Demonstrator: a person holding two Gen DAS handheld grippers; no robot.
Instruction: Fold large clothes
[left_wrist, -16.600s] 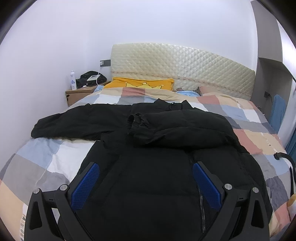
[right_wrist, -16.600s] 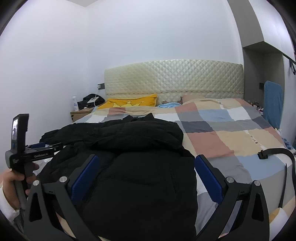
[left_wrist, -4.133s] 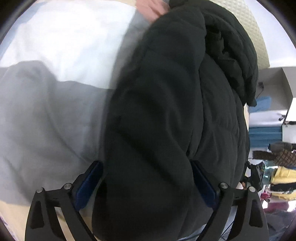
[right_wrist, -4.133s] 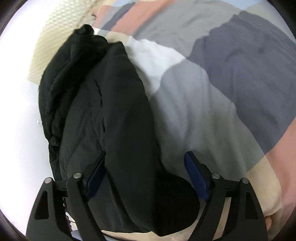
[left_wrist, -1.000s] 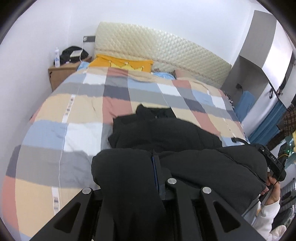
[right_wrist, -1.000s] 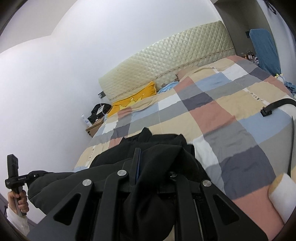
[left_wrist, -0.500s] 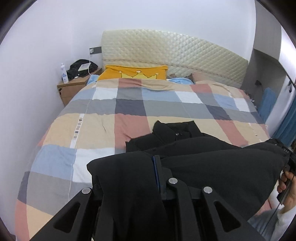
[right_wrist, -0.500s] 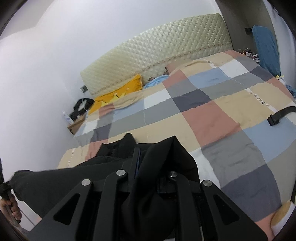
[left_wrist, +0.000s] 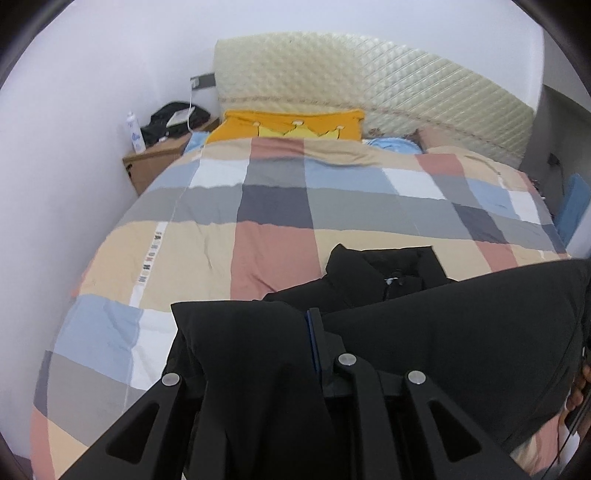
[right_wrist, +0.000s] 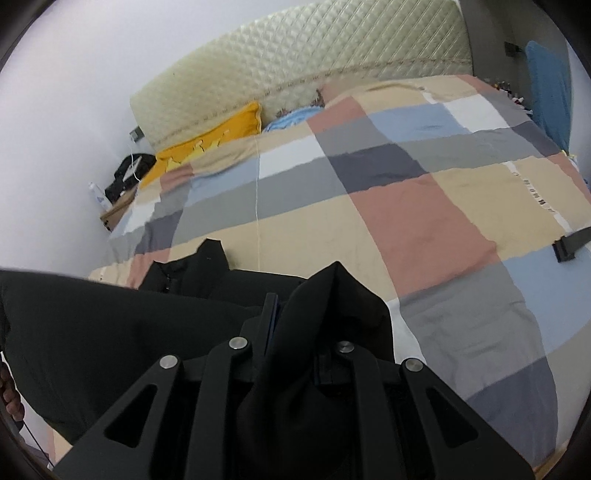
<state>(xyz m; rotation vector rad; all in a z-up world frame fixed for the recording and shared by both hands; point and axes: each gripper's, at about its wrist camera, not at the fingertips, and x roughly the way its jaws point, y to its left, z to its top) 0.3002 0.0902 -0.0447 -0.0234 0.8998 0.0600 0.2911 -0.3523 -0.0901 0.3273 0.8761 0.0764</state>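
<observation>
Both tools are clamped on the black jacket (left_wrist: 461, 332). The left tool (left_wrist: 312, 332) has its fingers drawn together on a bunched corner of fabric at lower centre of the left wrist view. The right tool (right_wrist: 273, 317) is likewise pinched narrow on a peaked fold of the same garment at lower centre of the right wrist view.

Location: the jacket occupies the lower part of both frames, at the near end of the bed (left_wrist: 273, 206). Its gripped edge is raised off the patchwork quilt and stretched between the two tools; the collar end (left_wrist: 384, 269) rests on the quilt just beyond them.

Progress, as a judgement: no sleeve is seen spread out to the side, so the sleeves appear already turned in. The lengthwise fold appears to be in hand, with the raised hem not yet laid over the collar end. Remaining: lowering that edge, releasing both grips, and any smoothing or further halving.

Orientation: the collar points toward the quilted headboard (left_wrist: 369, 81) in the upper part of each frame. The held edge runs left to right across the frame, so the bundle's long axis now lies across the bed
</observation>
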